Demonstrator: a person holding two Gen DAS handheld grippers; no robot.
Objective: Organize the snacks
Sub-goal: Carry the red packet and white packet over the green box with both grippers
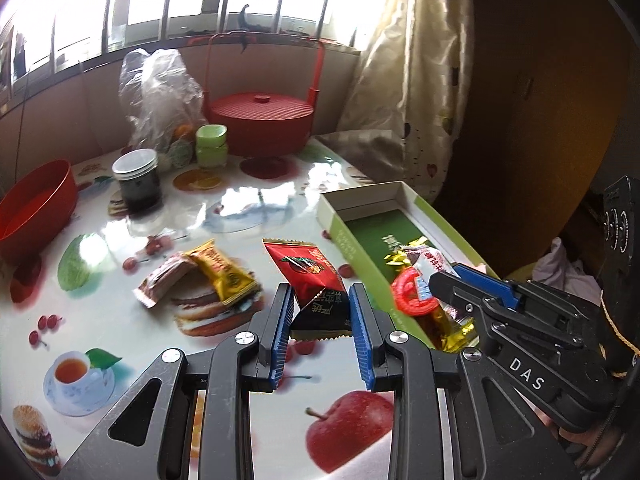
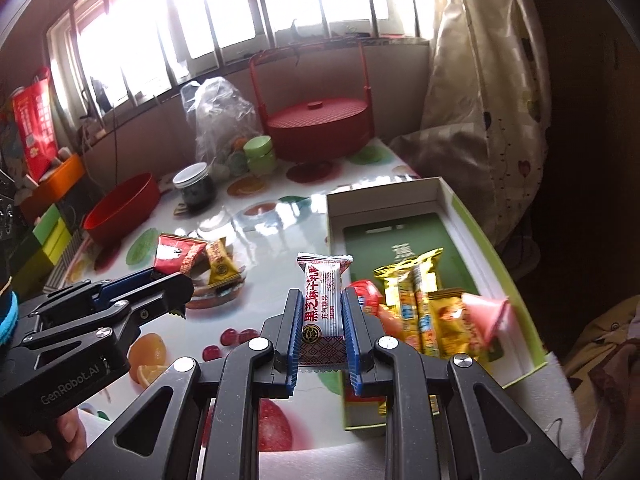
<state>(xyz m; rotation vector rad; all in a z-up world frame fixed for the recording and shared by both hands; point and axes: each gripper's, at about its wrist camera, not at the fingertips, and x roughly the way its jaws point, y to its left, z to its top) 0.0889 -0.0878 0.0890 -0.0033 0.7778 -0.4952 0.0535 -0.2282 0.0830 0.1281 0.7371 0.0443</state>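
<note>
The left gripper (image 1: 320, 312) is clamped on a dark red and black foil snack packet (image 1: 316, 280), its blue pads pressing the packet's lower half; the packet stands tilted, its long axis running up and left from the jaws. The right gripper (image 2: 320, 320) is clamped on a white and maroon sesame bar wrapper (image 2: 323, 300), held upright with its long axis in line with the fingers.

The open green-sided cardboard box (image 2: 496, 240) occupies the right centre of the right wrist view and already contains a gold-wrapped snack (image 2: 412, 272), a pink wrapper (image 2: 486, 312) and other packets. In that view the box lies immediately right of the sesame bar, its near wall just beside the right jaw. The right gripper is therefore judged nearer, and a short shift to the right should bring the bar over the box interior.

In the left wrist view the box (image 1: 352, 236) lies right of the held packet. A yellow packet (image 1: 222, 272) and a brown packet (image 1: 166, 278) remain on the fruit-printed tabletop (image 1: 120, 312), left of centre.
</note>
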